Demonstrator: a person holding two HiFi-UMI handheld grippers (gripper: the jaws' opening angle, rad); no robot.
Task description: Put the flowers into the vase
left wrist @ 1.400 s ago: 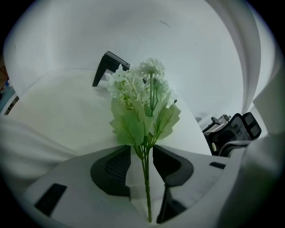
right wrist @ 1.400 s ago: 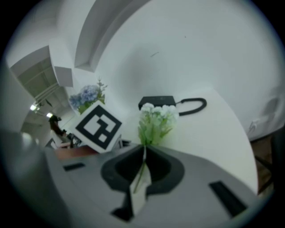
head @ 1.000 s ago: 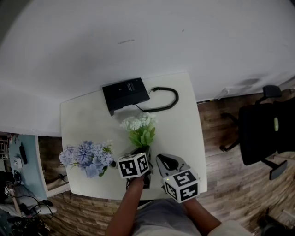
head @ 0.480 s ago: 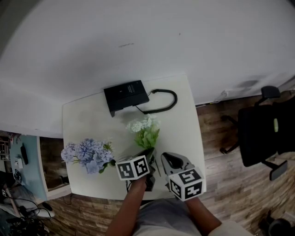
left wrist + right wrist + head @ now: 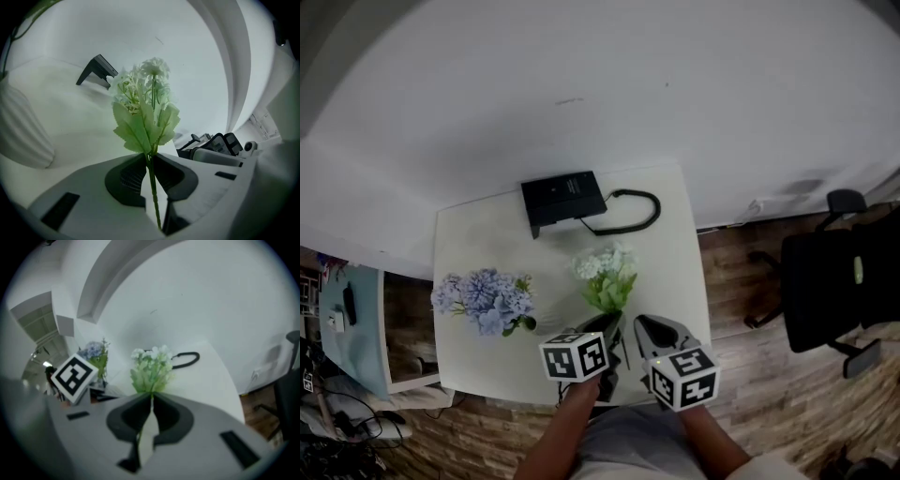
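Table [image 5: 478, 234]; left fingers [image 5: 132, 177], just closing, grasp flower [image 5: 146, 123] stem, blooms forward; right fingers [image 5: 125, 416] clenched

A white-flowered leafy sprig [image 5: 606, 272] has its thin stem pinched in the left tool [image 5: 149, 158].

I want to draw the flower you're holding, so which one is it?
Look at the white table by the wall, then its near edge. There the left gripper, whose jaws have just closed on a green stem, holds a sprig of white flowers with pale green leaves; the bigger bunch to its left is blue-purple.
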